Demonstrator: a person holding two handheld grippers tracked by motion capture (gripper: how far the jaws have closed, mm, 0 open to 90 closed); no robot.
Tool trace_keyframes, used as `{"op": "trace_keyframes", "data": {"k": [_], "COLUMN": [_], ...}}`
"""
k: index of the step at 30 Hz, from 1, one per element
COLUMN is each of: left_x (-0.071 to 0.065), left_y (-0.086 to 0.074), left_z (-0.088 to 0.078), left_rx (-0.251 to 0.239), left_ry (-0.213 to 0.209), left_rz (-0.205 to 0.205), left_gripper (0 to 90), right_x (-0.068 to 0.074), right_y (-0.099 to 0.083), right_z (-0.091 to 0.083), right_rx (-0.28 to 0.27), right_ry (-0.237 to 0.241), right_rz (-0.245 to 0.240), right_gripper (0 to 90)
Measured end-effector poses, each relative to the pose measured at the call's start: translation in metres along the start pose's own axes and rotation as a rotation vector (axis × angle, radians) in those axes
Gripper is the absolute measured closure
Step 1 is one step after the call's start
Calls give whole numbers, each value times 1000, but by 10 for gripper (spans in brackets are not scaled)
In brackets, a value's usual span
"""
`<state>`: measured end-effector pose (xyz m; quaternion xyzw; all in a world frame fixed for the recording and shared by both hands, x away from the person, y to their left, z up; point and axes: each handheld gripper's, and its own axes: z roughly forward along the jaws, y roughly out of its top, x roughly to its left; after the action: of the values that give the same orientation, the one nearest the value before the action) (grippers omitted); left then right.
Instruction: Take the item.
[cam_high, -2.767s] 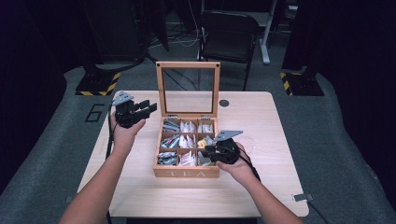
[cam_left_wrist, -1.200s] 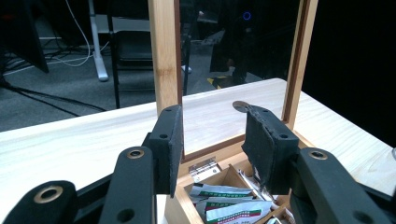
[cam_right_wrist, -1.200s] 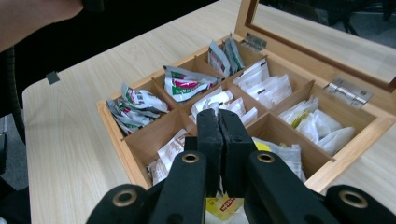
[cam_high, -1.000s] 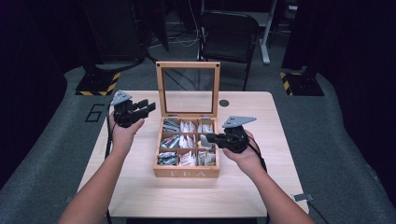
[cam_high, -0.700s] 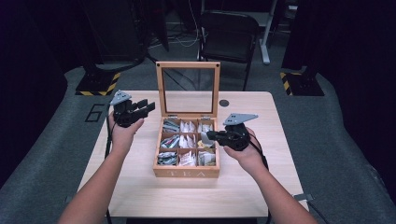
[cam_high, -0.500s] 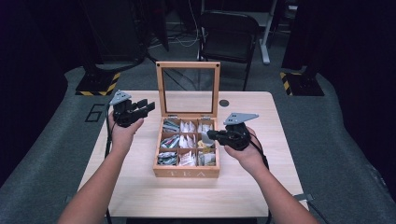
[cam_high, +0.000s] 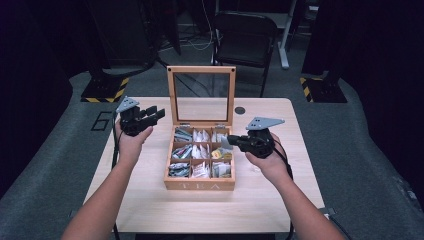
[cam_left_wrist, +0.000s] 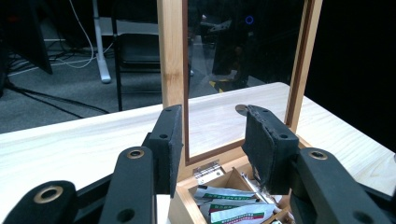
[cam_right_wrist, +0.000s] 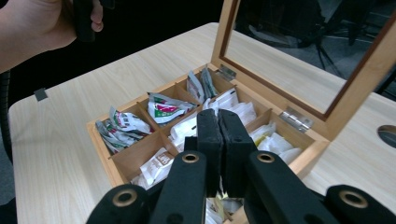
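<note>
Two grippers hover at the open tea box (cam_high: 200, 186) mid-table; right gripper (cam_high: 231, 143) has its jaws pressed together, holding nothing, over the packets (cam_right_wrist: 166, 108); left gripper (cam_high: 156, 113), jaws parted and empty, sits beside the upright glass lid (cam_high: 201, 95).

Light fell from above onto the pale counter (cam_high: 150, 200), bright against a dim, near-black room. Shadows soft and short. Faint reflections showed in the glass lid (cam_left_wrist: 233, 70). High view soft, low in detail; near jaws in both gripper views slightly blurred, backgrounds dark and murky
</note>
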<state>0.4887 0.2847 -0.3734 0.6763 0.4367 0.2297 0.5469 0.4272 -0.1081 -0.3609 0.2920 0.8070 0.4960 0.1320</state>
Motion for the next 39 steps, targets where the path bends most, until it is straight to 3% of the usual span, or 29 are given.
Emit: {"op": "trace_keyframes", "data": {"k": [26,39], "left_x": [-1,-1], "left_y": [0,0], "left_z": [0,0], "left_rx": [-6,-4], "left_ry": [4,5], "left_rz": [4,7], "left_gripper": [567,566], "right_x": [-34,-47], "right_y": [-1,-7], "right_z": [-49,-65], "right_rx": [-42,-48], "right_ry": [-139,-198], "right_rz": [33,45], "right_gripper": [881,881]}}
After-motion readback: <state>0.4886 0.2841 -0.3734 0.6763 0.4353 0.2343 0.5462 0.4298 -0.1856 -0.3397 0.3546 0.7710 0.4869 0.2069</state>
